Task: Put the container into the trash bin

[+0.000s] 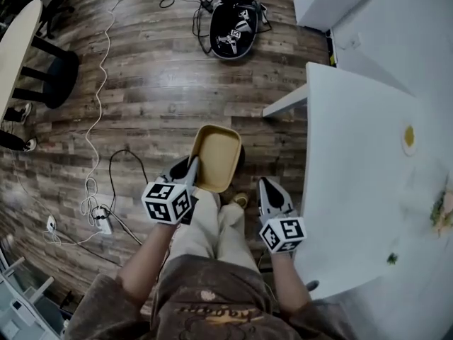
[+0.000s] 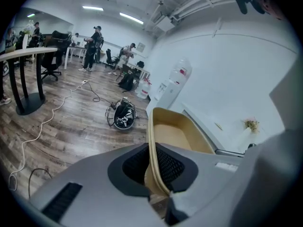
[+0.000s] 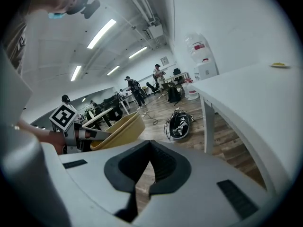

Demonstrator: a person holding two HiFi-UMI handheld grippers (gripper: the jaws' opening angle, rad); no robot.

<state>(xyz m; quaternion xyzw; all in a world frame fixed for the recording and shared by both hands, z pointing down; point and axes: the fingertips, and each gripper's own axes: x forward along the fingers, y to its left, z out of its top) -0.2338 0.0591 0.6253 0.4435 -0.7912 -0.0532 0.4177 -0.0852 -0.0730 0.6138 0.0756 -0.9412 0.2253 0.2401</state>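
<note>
**Head view with both gripper views.** The left tongs (image 2: 154,167) are pinched on the left rim of the tan container (image 1: 216,156), close to its near corner. The thin wall of the container stands between the two ribbed pads. The container is empty, with its open side up. It is held clear of the wooden floor (image 1: 141,83), beyond the person's knees (image 1: 216,222) and left of the white table (image 1: 354,154).

A dark rounded form (image 1: 241,154) shows at the container's right edge, mostly hidden beneath it; what it is cannot be told.

The right tongs (image 1: 269,186) are pressed together with nothing between them. They hang just right of the container without touching it, near the table's left edge.

On the table, a small yellow dish (image 1: 409,137) lies toward the far side, and food scraps (image 1: 440,214) lie at the right margin. On the floor, a white cable (image 1: 99,119) trails at the left, and a black bag-like object (image 1: 233,27) with cords lies far off.
</note>
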